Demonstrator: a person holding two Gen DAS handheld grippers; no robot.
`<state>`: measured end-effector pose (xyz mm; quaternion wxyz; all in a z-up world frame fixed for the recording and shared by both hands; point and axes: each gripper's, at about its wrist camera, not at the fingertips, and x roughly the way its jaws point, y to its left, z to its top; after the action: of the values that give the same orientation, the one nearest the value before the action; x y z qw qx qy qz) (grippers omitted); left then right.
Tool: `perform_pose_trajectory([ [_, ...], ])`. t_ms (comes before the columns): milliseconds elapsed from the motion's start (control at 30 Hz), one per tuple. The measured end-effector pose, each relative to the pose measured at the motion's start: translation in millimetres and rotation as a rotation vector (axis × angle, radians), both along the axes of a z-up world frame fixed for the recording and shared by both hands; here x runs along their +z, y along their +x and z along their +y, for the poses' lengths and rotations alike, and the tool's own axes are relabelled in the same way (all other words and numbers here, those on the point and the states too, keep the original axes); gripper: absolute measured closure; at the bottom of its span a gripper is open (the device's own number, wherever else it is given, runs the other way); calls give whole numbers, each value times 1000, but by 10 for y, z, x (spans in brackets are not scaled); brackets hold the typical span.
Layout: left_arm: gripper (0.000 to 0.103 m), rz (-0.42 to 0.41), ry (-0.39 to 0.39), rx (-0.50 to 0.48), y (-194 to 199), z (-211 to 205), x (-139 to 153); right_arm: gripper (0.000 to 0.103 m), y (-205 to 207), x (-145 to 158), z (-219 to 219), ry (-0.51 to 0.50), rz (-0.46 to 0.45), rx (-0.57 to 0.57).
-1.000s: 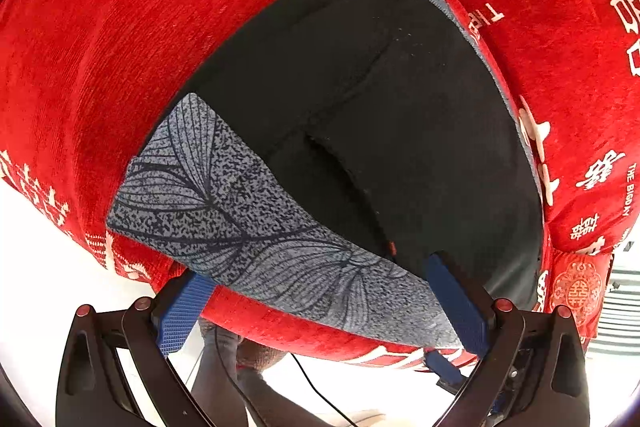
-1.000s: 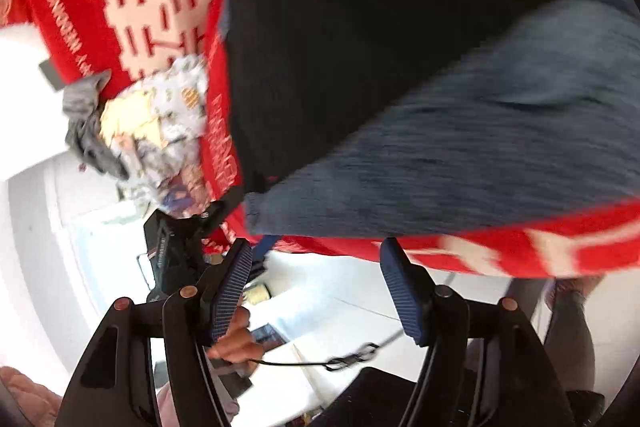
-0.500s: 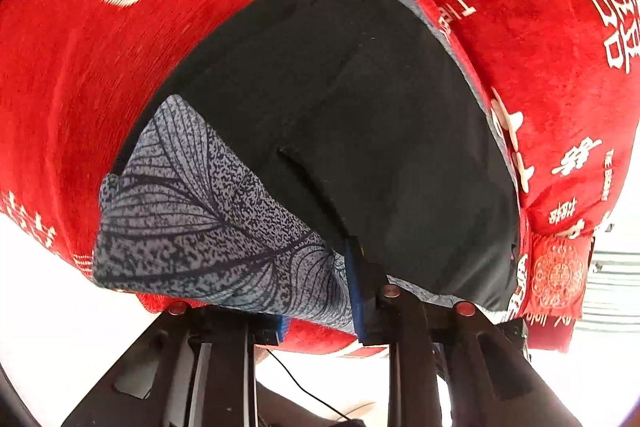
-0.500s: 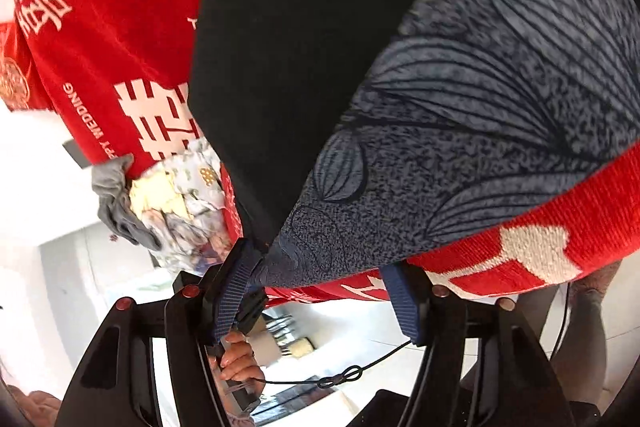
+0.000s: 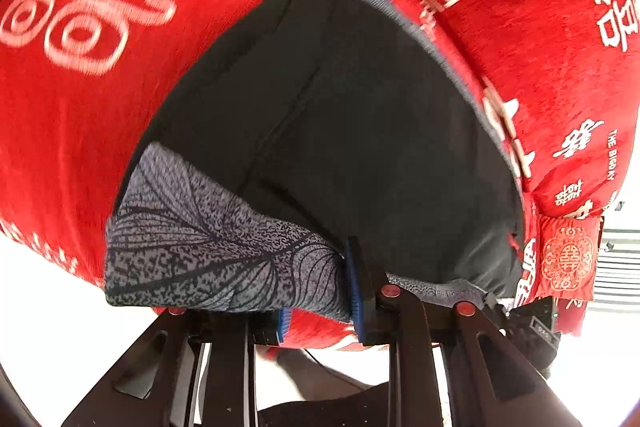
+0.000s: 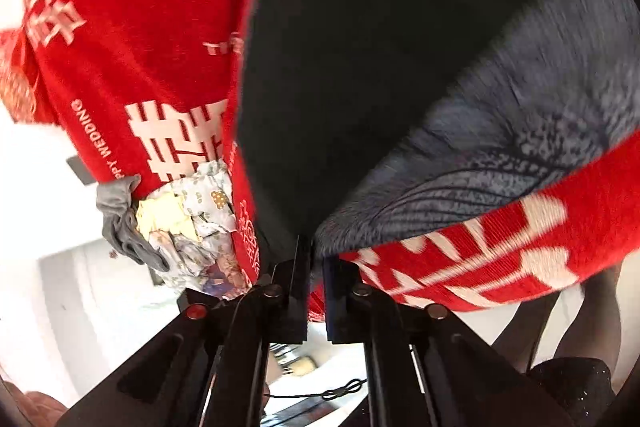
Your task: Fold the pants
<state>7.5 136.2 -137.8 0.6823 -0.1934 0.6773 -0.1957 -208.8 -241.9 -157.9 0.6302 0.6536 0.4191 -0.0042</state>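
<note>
Black pants [image 5: 360, 131] with a grey leaf-print waistband [image 5: 208, 247] lie on a red cloth with white characters [image 5: 92, 39]. My left gripper [image 5: 320, 291] is shut on the waistband at its near edge, and the band bunches between the blue pads. In the right wrist view the same pants [image 6: 360, 67] and their grey band [image 6: 500, 147] fill the frame. My right gripper [image 6: 316, 259] is shut on the band's near corner, at the red cloth's edge.
The red cloth [image 6: 132, 67] covers the whole work surface and hangs over its near edge. A crumpled pile of printed and grey clothes [image 6: 180, 219] lies at the cloth's left edge in the right wrist view. White floor shows below.
Both grippers went from open in front of the waistband to shut on it. The left closed first, the right after. The band now bunches and lifts at both grips.
</note>
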Motion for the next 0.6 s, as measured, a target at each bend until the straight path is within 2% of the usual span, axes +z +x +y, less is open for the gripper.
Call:
perform_pose_trajectory([
  [133, 78, -80, 14, -15, 253, -215, 305, 97, 333, 351, -314, -59, -55, 10],
  [233, 78, -127, 15, -11, 491, -391, 415, 97, 709, 525, -649, -91, -91, 36],
  [267, 78, -136, 19, -7, 544, -441, 425, 97, 797, 556, -696, -88, -91, 45],
  [333, 78, -136, 21, 12, 599, -507, 413, 97, 908, 543, -754, -10, -102, 92],
  [367, 78, -127, 28, 19, 594, -526, 384, 96, 923, 519, -697, 11, -71, 133],
  [433, 78, -100, 47, 17, 547, -535, 302, 87, 773, 433, -580, 18, 28, 233],
  [467, 78, -92, 52, 20, 515, -522, 279, 73, 676, 374, -525, 38, 57, 254],
  [500, 78, -83, 54, 26, 479, -503, 257, 46, 508, 258, -462, 80, 92, 255],
  [533, 78, -70, 51, 34, 437, -464, 232, 35, 357, 153, -428, 101, 120, 240],
  [600, 78, -55, 50, 47, 341, -384, 194, 31, 119, -61, -383, 131, 160, 207],
])
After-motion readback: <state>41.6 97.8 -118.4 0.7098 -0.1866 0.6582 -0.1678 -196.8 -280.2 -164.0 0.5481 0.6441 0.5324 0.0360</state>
